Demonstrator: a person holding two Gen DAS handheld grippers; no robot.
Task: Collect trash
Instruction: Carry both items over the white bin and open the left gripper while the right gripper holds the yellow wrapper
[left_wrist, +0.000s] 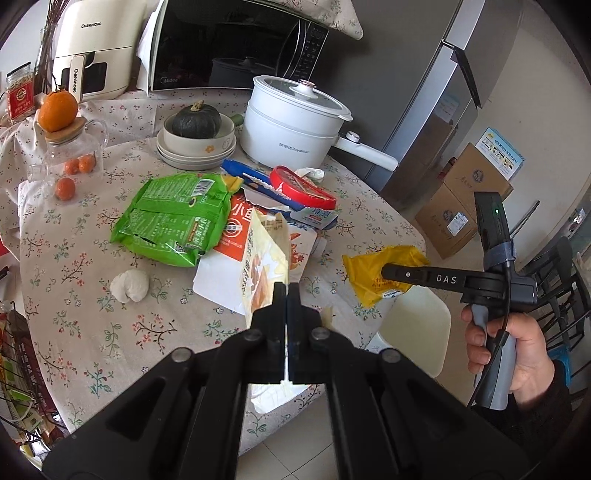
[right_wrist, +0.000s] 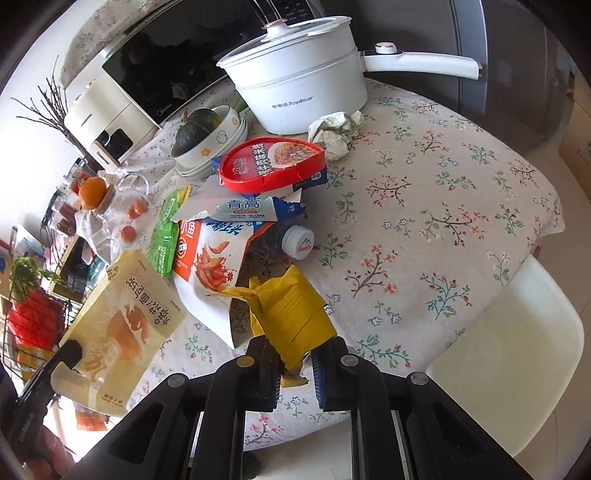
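Note:
My left gripper (left_wrist: 286, 286) is shut on a pale yellow snack bag (left_wrist: 264, 258) and holds it upright over the table's near edge; the bag also shows in the right wrist view (right_wrist: 122, 321). My right gripper (right_wrist: 293, 349) has a crumpled yellow wrapper (right_wrist: 291, 314) between its fingers, which stand a little apart around it; it also shows in the left wrist view (left_wrist: 384, 275). More trash lies in the table's middle: a green bag (left_wrist: 173, 218), an orange-and-white bag (right_wrist: 210, 258), a blue-and-white torn packet (right_wrist: 251, 208), a red-rimmed noodle lid (right_wrist: 273, 166), a bottle (right_wrist: 295, 240) and crumpled paper (right_wrist: 336, 131).
A white electric pot (right_wrist: 299, 85) stands at the back, beside stacked bowls holding a dark squash (left_wrist: 195, 122). A glass jar (left_wrist: 74, 147) with an orange on top and a white tissue ball (left_wrist: 129, 286) are on the left. A white chair (right_wrist: 509, 362) stands at the table's near edge.

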